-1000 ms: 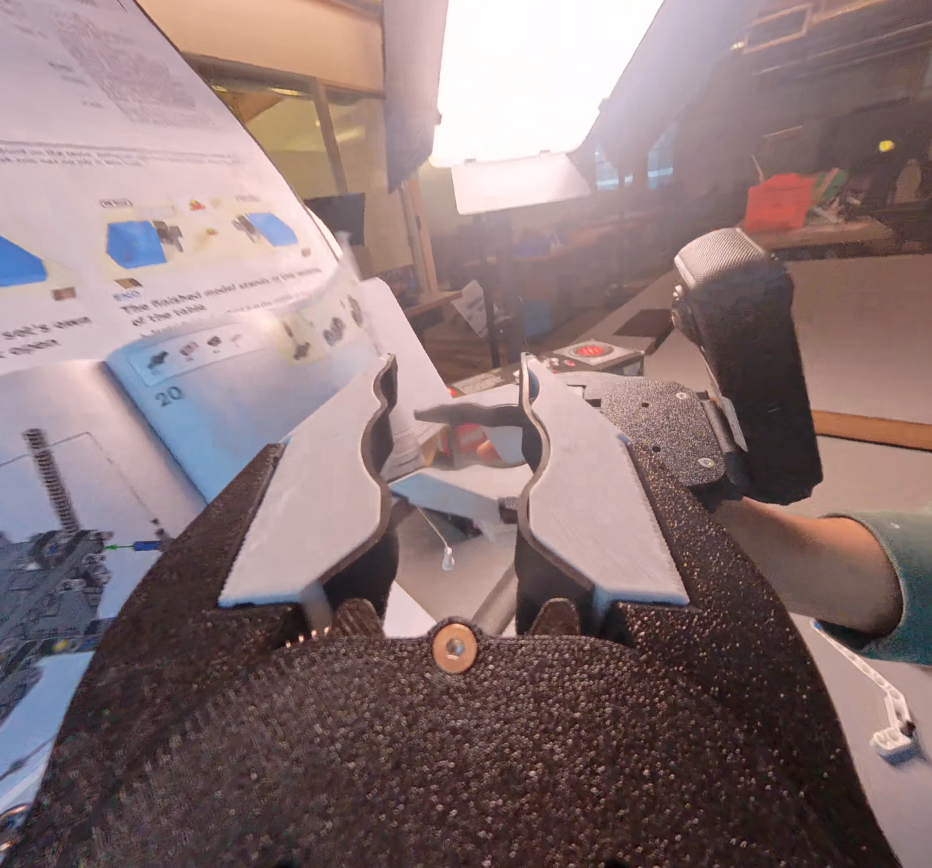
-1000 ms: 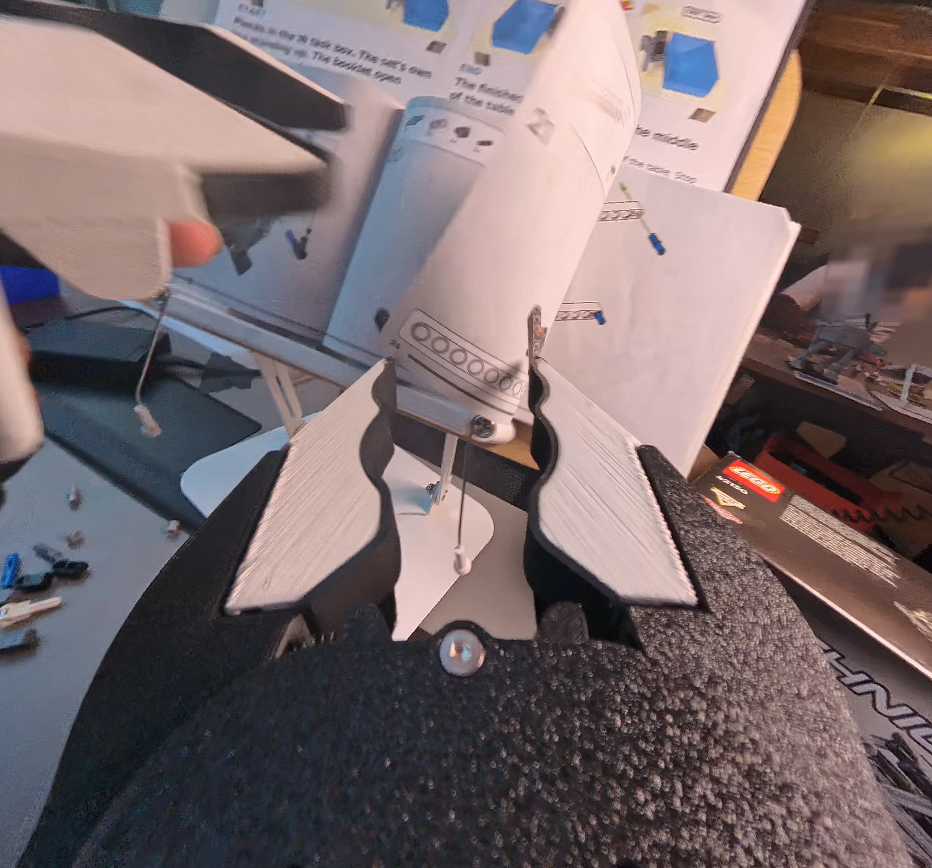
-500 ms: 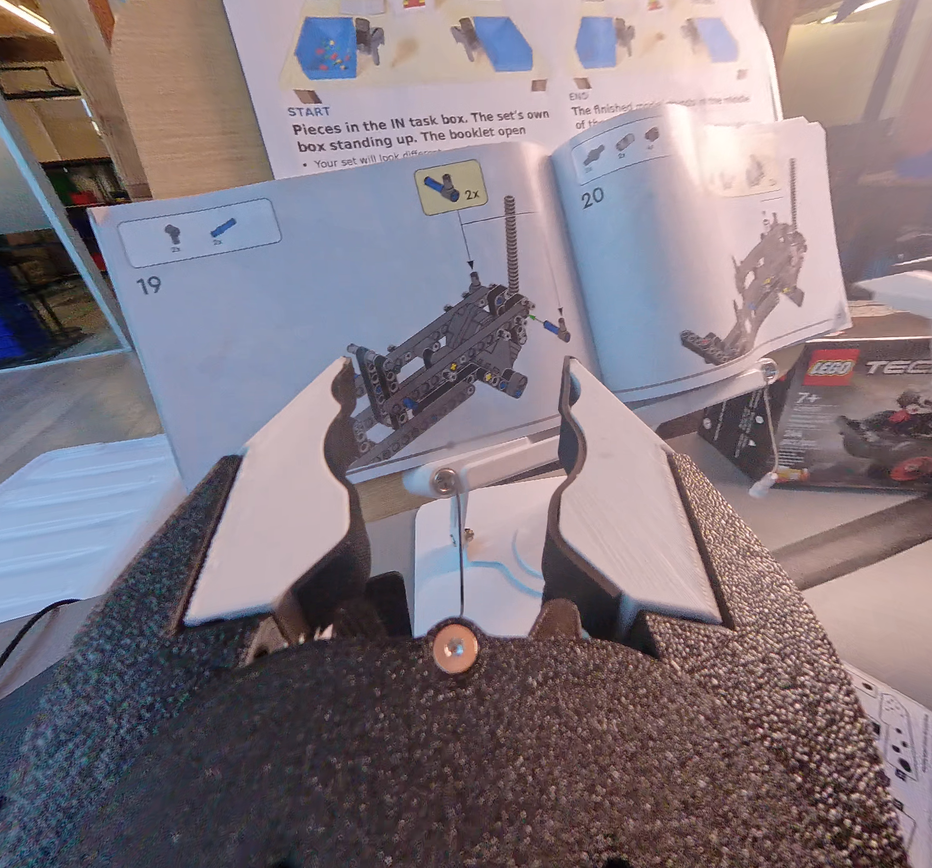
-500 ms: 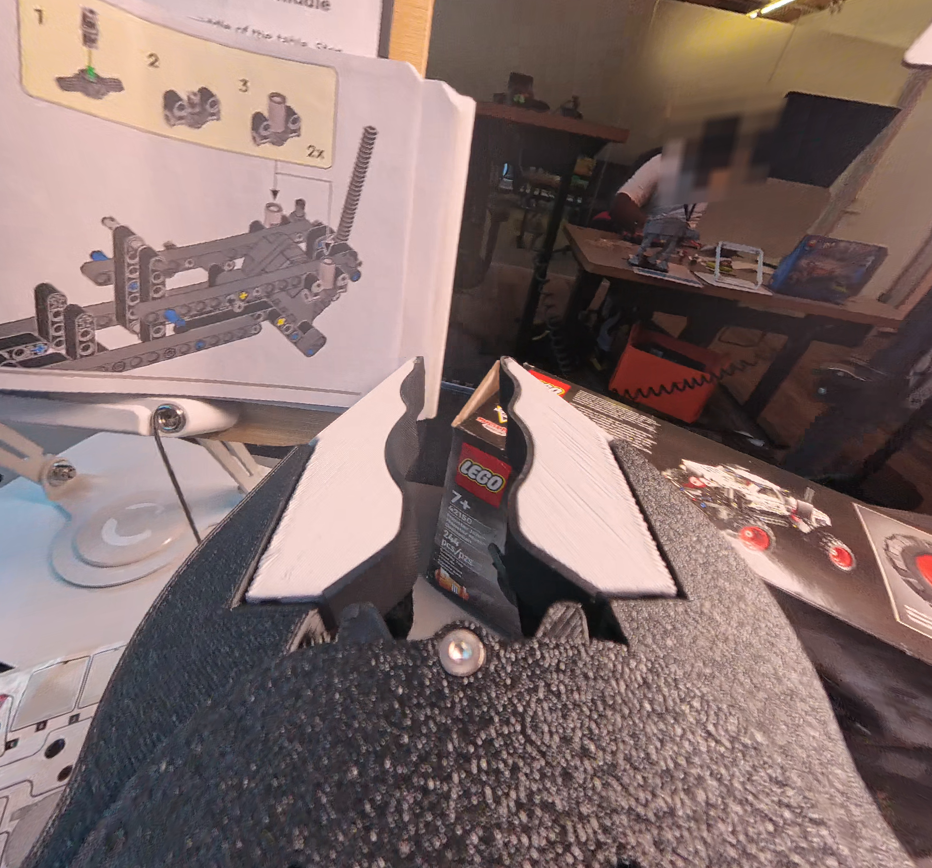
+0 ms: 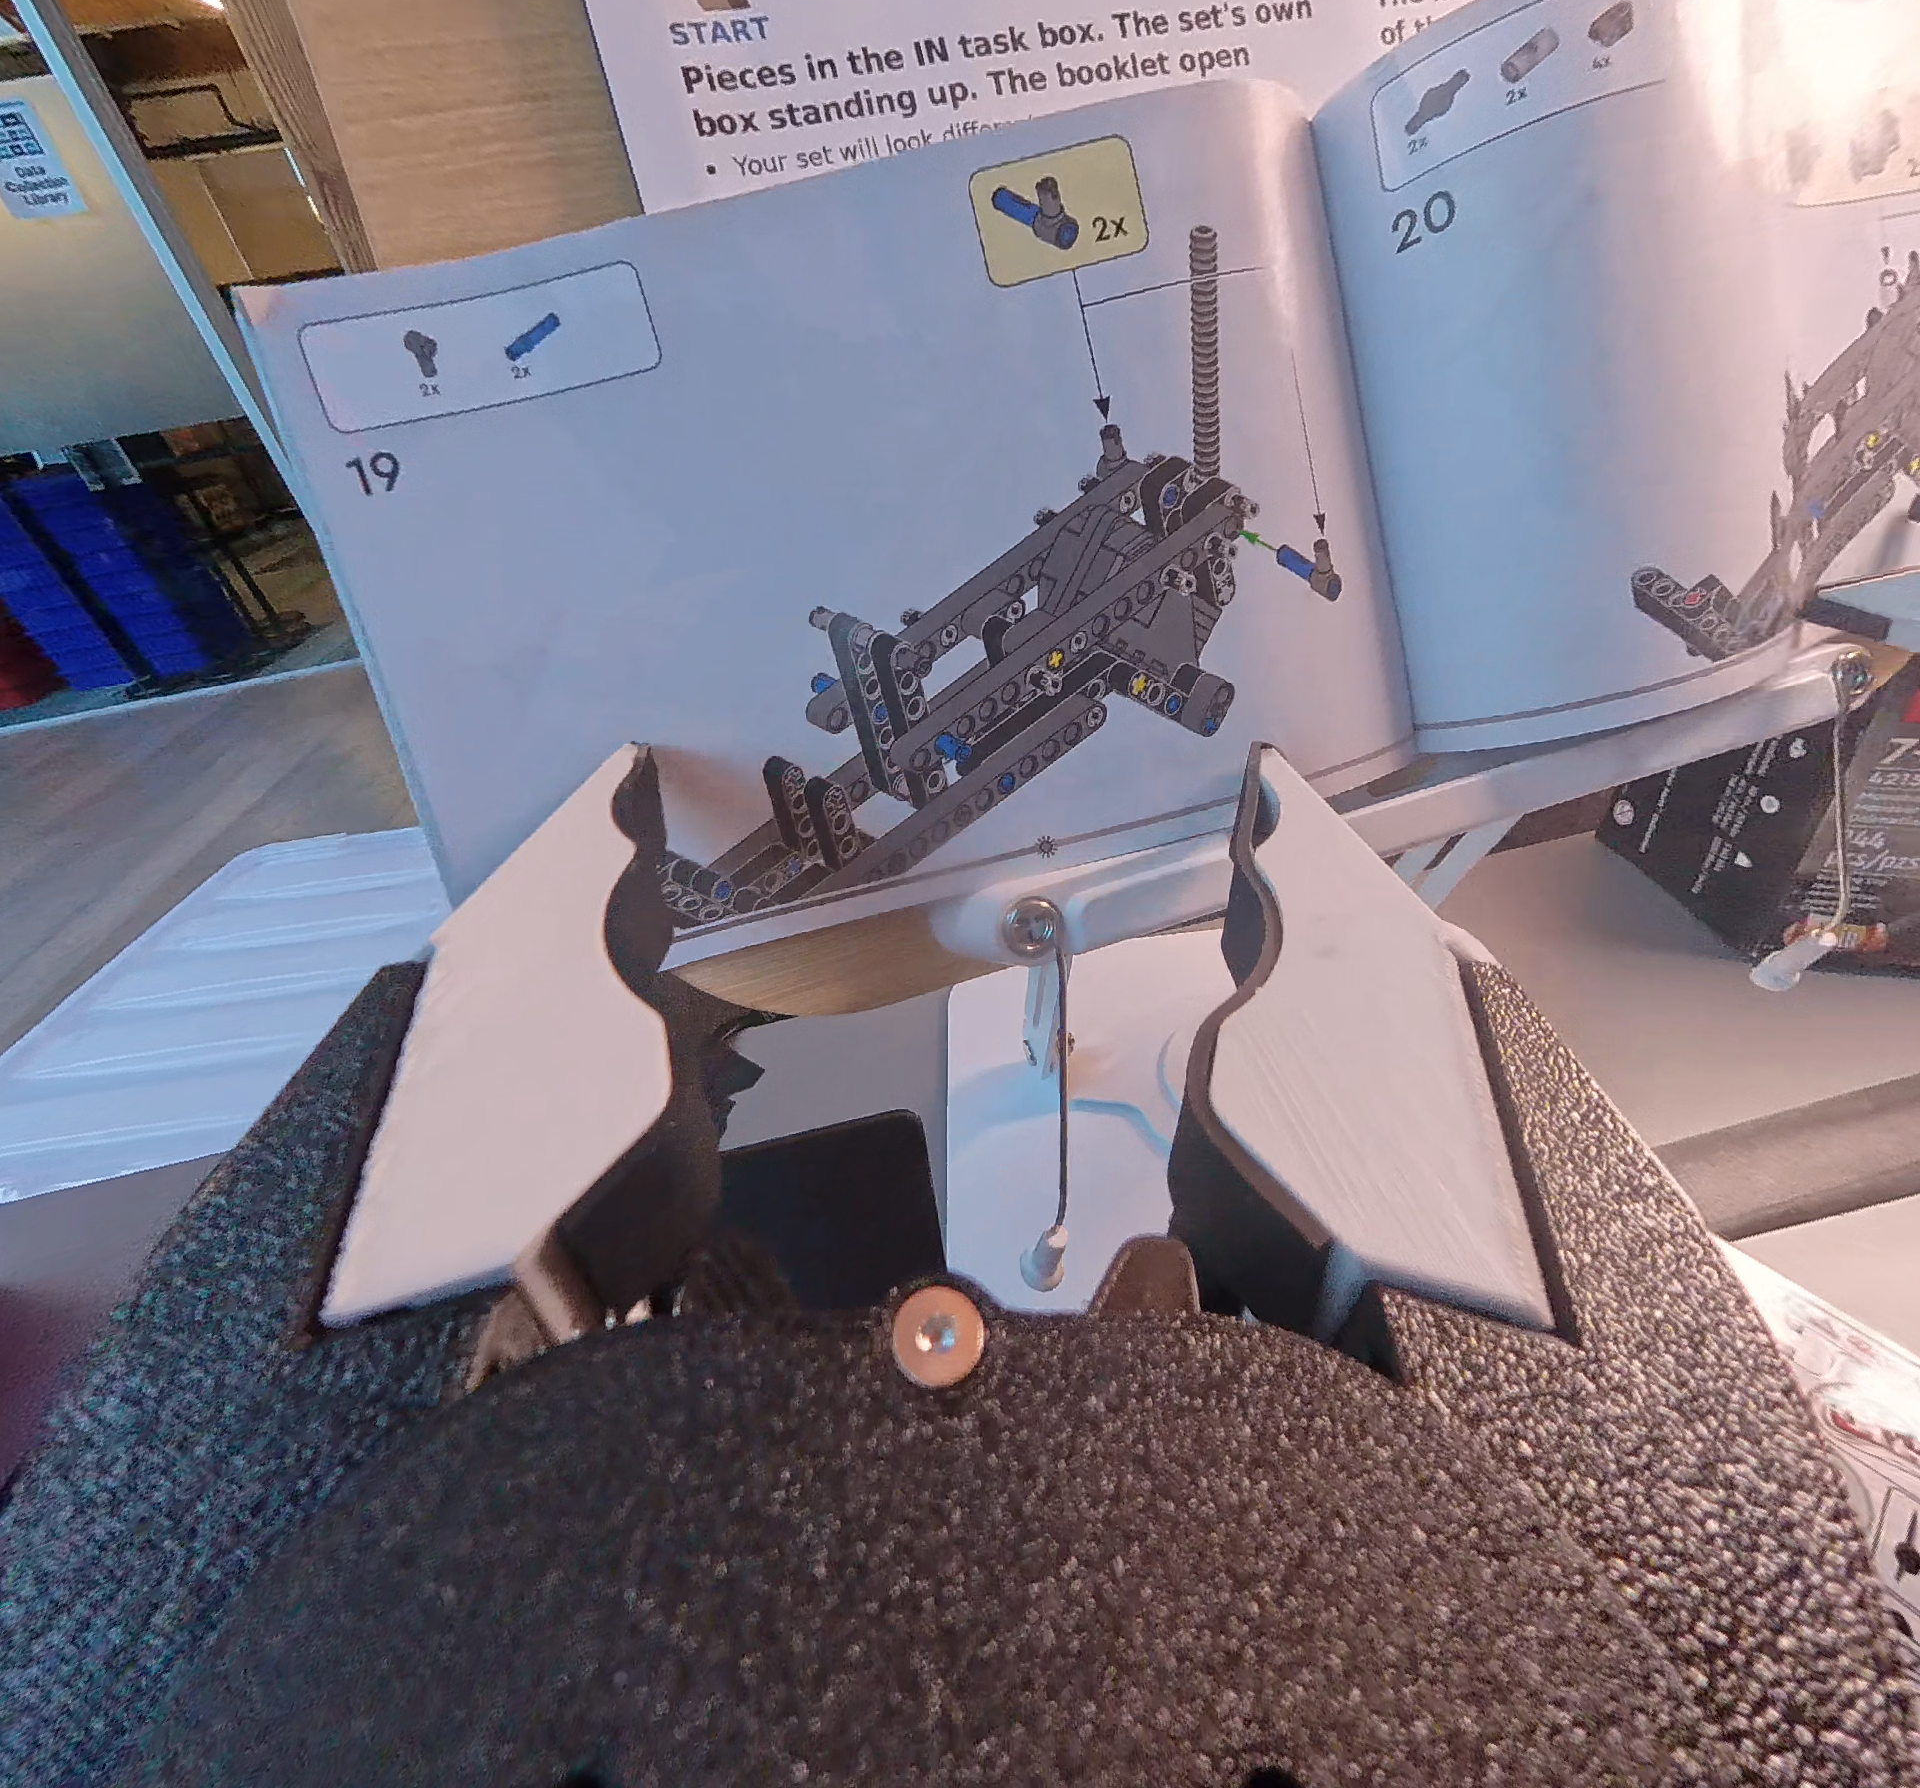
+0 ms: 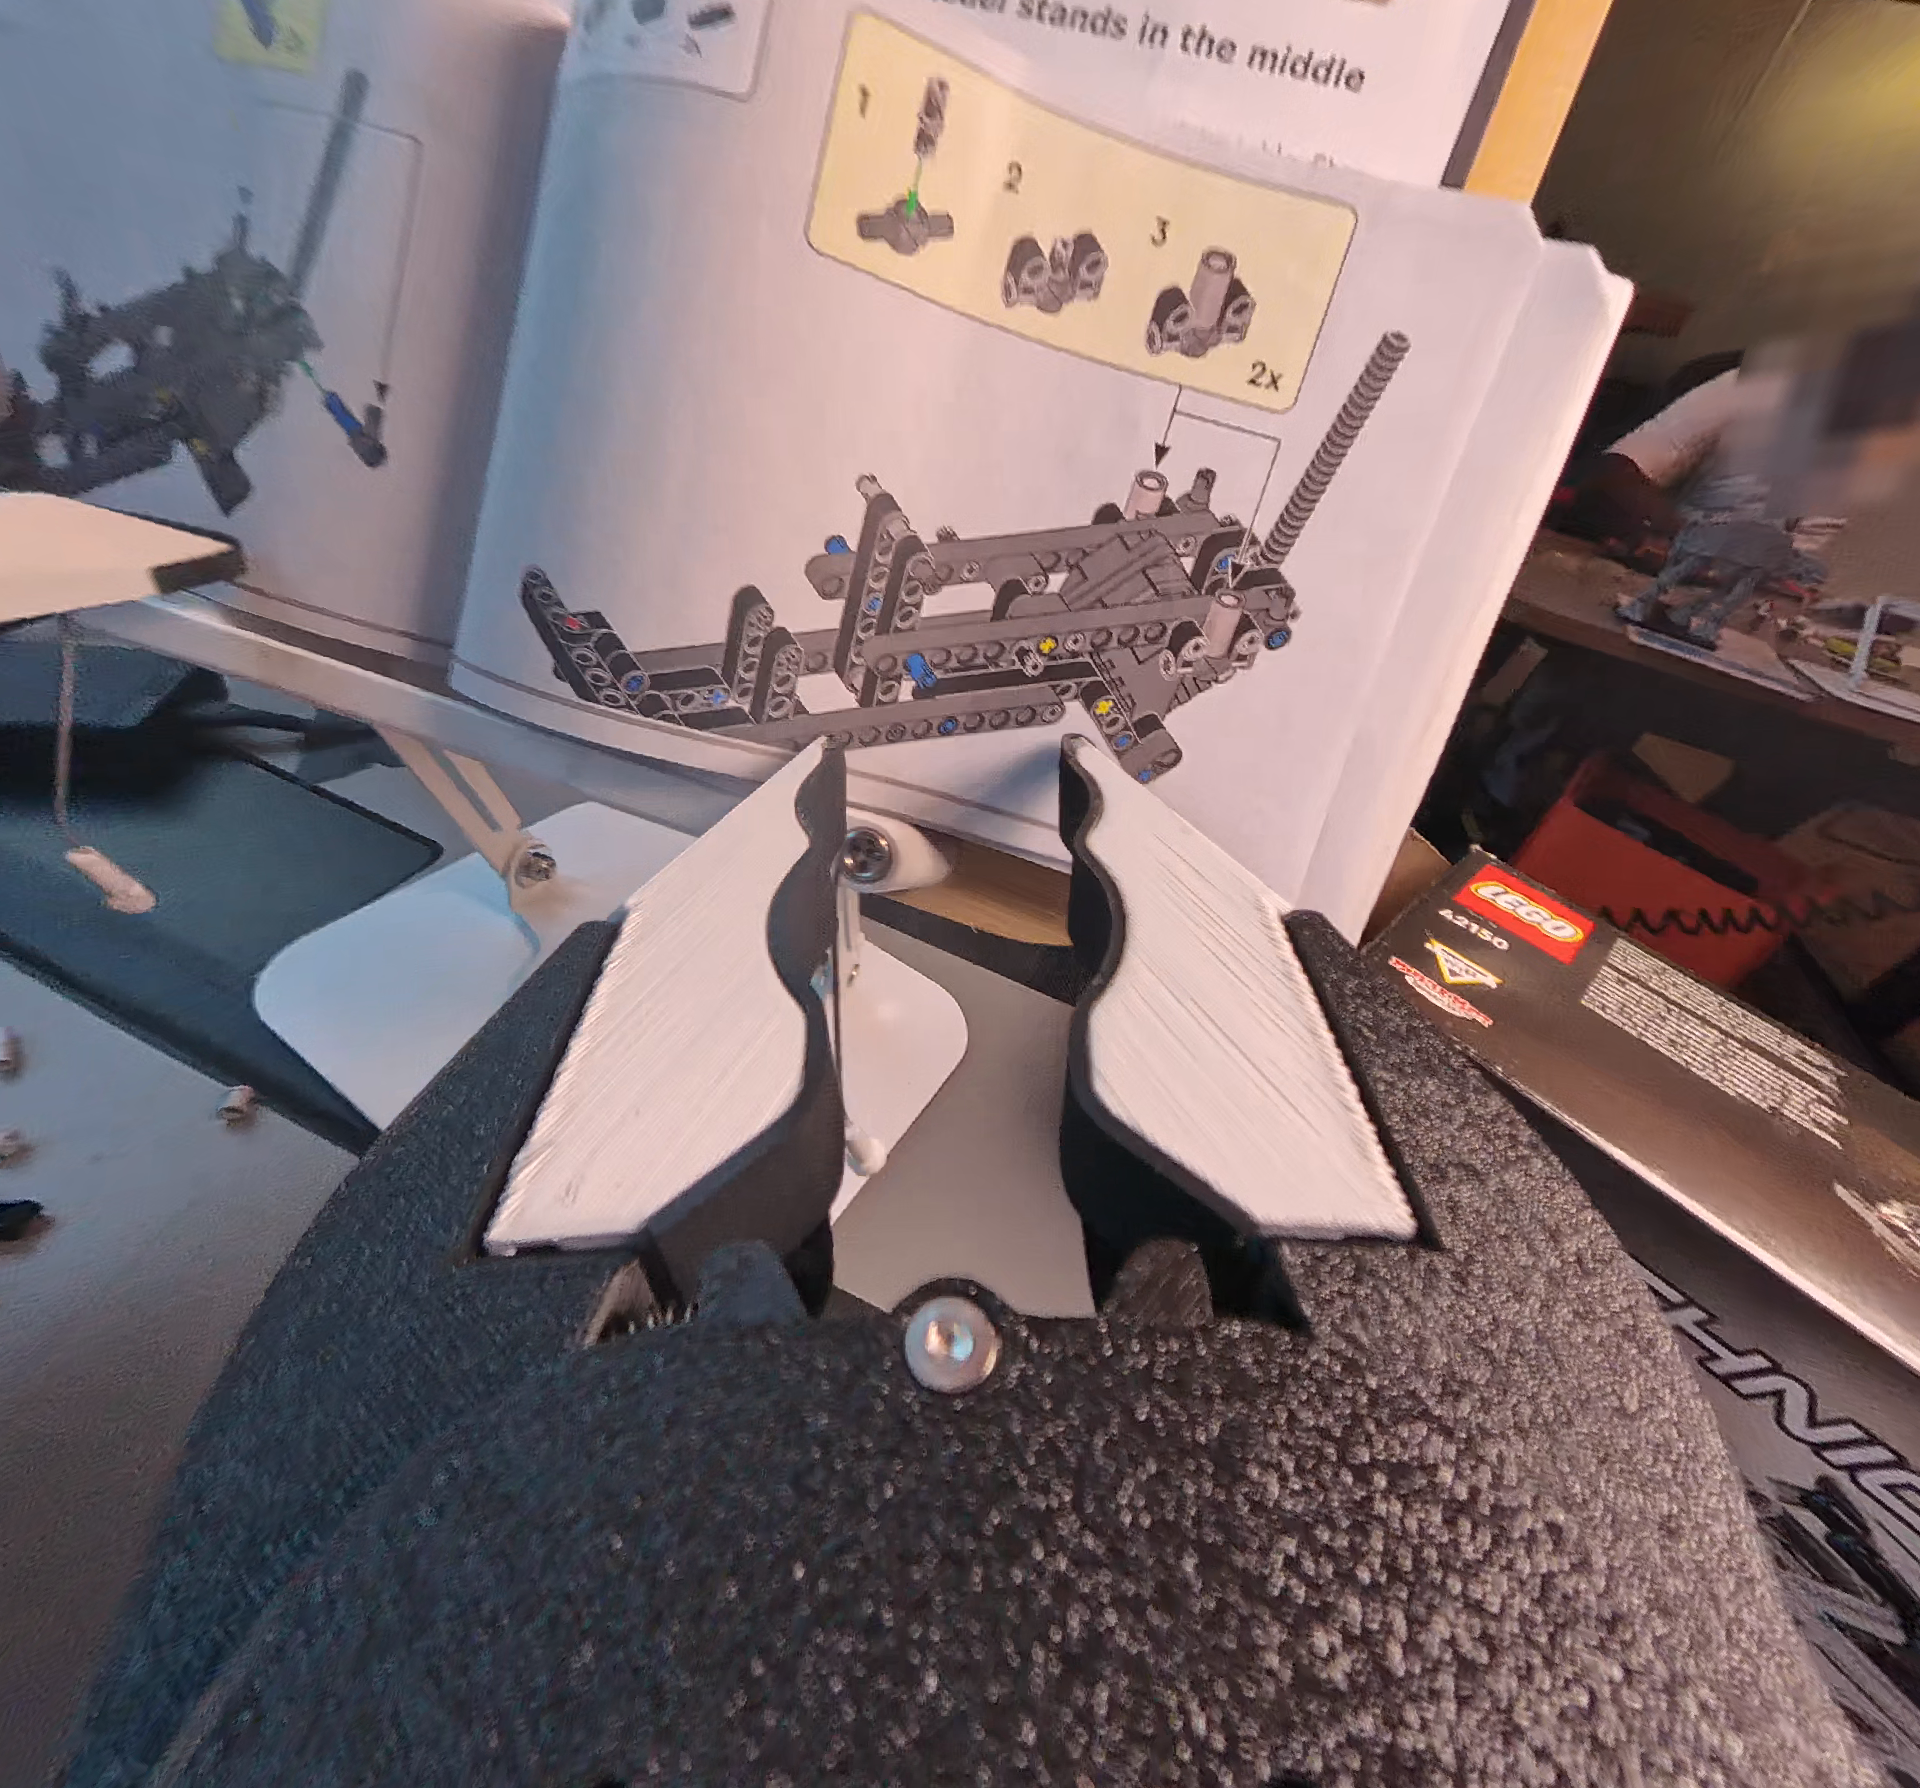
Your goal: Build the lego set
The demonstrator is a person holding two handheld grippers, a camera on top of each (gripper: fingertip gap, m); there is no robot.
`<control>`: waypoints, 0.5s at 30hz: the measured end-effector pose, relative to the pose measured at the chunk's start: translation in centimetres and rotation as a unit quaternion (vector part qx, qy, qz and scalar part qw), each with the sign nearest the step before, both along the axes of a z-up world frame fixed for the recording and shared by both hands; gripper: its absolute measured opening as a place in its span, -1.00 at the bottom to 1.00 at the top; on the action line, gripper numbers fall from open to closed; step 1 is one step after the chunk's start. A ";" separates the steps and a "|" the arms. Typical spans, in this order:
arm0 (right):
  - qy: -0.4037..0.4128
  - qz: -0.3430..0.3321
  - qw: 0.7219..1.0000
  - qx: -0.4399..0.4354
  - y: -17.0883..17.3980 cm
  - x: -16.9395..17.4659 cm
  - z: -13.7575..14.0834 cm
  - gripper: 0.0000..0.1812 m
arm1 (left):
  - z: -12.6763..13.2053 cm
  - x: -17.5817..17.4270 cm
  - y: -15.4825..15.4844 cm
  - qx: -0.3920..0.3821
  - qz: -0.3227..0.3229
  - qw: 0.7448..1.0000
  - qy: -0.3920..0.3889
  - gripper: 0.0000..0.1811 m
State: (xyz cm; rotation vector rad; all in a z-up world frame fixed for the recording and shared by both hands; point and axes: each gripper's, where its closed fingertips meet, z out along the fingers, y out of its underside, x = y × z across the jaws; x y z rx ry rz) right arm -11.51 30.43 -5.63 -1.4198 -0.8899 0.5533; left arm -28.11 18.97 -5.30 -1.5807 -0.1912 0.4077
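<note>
Two grippers up and facing the instruction booklet (image 5: pixel 831 533), both empty. Left gripper (image 5: pixel 940 793) spread wide, nothing between the fingers; right gripper (image 6: pixel 951 762) parted to a middling gap, also holding nothing. Booklet propped open on a white stand (image 5: pixel 1070 917), far side of the table (image 5: pixel 1662 1032), a large printed sheet (image 5: pixel 987 24) behind it.

Risks from here: probably a nudge of the stand's ledge from fingertips this close, tipping the booklet or flipping a curled page. Could also lose track of the small parts while both cameras point at paper.

Left wrist view: left-hand page square on, right-hand page bowing off to the right, black set box (image 5: pixel 1766 834) beyond it. Right wrist view: right-hand page (image 6: pixel 1039 388) in full, box (image 6: pixel 1621 1032) lying near right, loose small pieces (image 6: pixel 234 1104) on the table at near left, none of them in the other view. No sign of the model itself in either view.
</note>
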 end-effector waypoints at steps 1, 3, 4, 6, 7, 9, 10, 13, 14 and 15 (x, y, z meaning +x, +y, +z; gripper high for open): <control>-0.006 -0.011 1.000 -0.003 0.6 0.2 -0.4 -0.52 | -0.1 -0.1 0.0 -0.001 -0.001 1.000 0.003 0.20; -0.003 -0.023 1.000 0.002 1.3 0.7 -0.5 -0.53 | -0.2 -0.2 -0.1 -0.001 -0.001 1.000 0.007 0.17; -0.004 -0.025 1.000 0.001 1.4 0.9 -0.6 -0.52 | -0.1 -0.2 -0.1 0.002 -0.002 1.000 0.006 0.14; -0.006 -0.026 1.000 0.001 1.4 1.1 -0.6 -0.51 | 0.0 -0.3 -0.2 0.006 -0.001 1.000 0.003 0.06; -0.008 -0.024 1.000 0.002 1.4 1.2 -0.6 -0.49 | 0.0 -0.3 -0.2 0.008 0.001 1.000 0.001 0.02; -0.008 -0.018 1.000 0.001 1.2 1.2 -0.6 -0.47 | 0.0 -0.4 -0.3 0.009 0.004 1.000 0.001 -0.08; -0.007 -0.016 1.000 -0.002 1.2 1.3 -0.6 -0.47 | -0.1 -0.4 -0.3 0.007 0.005 1.000 0.003 -0.14; -0.007 -0.015 1.000 -0.006 1.2 1.4 -0.8 -0.46 | -0.2 -0.1 -0.2 0.004 0.001 1.000 0.013 -0.33; -0.007 -0.014 1.000 -0.007 1.2 1.5 -0.8 -0.46 | -0.2 -0.1 -0.2 0.003 0.000 1.000 0.015 -0.37; -0.007 -0.013 1.000 -0.009 1.2 1.5 -0.8 -0.46 | -0.2 -0.1 -0.3 0.003 -0.001 1.000 0.016 -0.46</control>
